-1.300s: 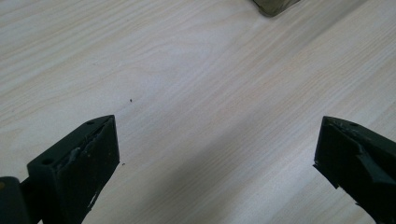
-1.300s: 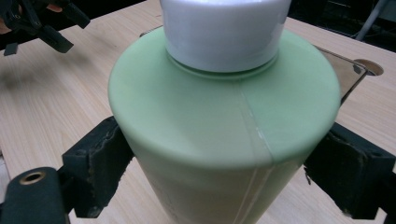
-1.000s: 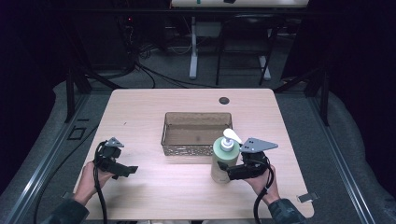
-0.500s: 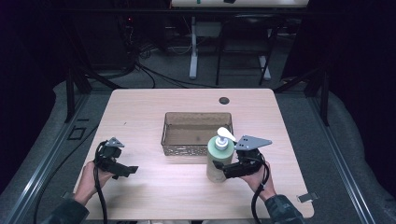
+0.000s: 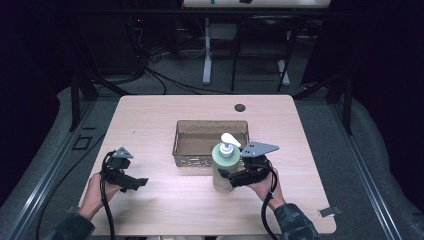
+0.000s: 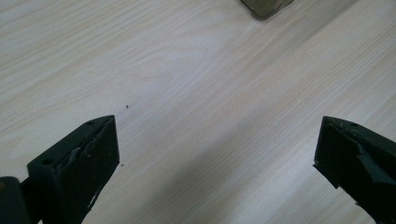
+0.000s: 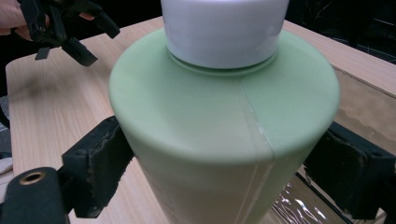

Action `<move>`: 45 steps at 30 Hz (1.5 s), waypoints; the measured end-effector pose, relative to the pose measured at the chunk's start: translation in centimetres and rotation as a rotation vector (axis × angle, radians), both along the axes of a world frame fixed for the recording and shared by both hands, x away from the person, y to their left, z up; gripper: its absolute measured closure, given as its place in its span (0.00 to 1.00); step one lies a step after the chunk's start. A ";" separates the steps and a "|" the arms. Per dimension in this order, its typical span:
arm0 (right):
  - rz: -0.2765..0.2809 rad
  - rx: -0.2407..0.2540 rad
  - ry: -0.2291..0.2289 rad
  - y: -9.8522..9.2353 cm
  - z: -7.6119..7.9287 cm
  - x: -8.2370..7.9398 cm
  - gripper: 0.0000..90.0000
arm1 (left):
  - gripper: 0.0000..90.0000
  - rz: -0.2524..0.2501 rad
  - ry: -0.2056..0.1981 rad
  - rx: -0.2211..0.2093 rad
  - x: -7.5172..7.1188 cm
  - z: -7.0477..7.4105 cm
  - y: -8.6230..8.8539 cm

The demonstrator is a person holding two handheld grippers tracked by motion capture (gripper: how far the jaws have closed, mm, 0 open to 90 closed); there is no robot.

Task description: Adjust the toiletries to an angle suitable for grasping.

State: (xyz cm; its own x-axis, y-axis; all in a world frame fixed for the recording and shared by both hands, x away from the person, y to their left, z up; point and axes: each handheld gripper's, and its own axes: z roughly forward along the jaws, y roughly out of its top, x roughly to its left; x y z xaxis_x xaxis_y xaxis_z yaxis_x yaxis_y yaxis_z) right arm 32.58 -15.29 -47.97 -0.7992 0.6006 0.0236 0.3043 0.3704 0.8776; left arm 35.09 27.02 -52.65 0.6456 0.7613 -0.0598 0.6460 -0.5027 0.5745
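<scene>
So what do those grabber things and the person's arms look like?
Both are black. The left gripper and the right gripper each have two blocky black jaws with scuffed inner pads, a grey three-cornered plate on top, and a black cable trailing back. The person wears dark sleeves.

A tray (image 5: 210,127) sits at the middle of the worktop (image 5: 150,120). A pump bottle (image 5: 224,167) stands just before its near right corner, the right gripper (image 5: 226,176) at the bottle's right. The left gripper (image 5: 139,183) lies well to the left, near the front edge.
</scene>
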 end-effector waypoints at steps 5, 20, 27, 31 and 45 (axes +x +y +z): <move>0.016 0.005 -0.002 0.6 -0.1 0.3 0.13 | 0.00 -0.008 -0.014 0.013 -0.2 0.1 -0.3; 0.060 0.024 -0.009 2.3 -0.3 0.7 0.13 | 0.00 -0.031 -0.070 -0.027 -0.8 1.2 -1.4; 0.035 -0.003 0.027 1.7 0.0 0.4 0.00 | 0.00 -0.064 -0.097 -0.053 -1.2 1.6 -2.3; 0.021 -0.007 0.040 0.3 0.7 -0.2 0.00 | 0.00 -0.091 -0.107 -0.069 -1.4 1.9 -3.0; -0.182 -0.233 0.145 -7.2 -1.2 -2.8 0.00 | 0.00 -0.187 -0.140 -0.107 -1.1 2.8 -6.6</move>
